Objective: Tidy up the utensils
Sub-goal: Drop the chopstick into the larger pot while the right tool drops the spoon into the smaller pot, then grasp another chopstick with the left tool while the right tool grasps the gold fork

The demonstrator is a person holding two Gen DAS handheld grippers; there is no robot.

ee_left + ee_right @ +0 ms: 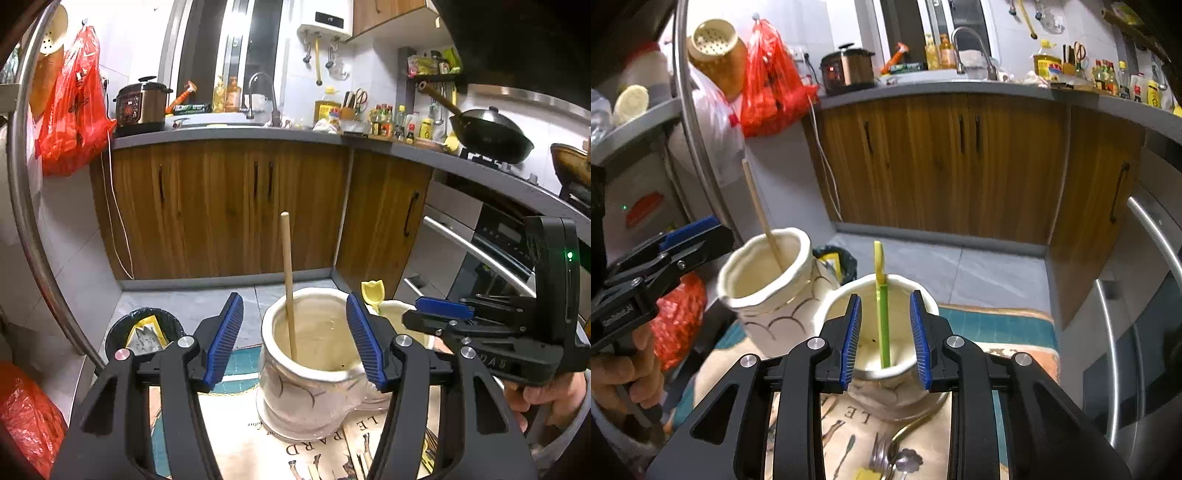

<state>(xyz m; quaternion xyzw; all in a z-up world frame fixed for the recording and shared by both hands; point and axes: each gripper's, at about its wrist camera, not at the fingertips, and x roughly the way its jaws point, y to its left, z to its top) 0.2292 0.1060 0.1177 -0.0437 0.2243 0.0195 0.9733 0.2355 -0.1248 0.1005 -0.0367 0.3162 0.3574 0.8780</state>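
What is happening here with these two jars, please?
A person is sorting utensils into two ceramic jars on a table mat. The left hand-held gripper is open over the left jar, where a wooden chopstick stands free. The right hand-held gripper is open over the right jar, which holds a green-handled utensil. A fork and spoon still lie on the mat.

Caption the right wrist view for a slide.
Open right gripper over a ceramic jar holding a green utensil.
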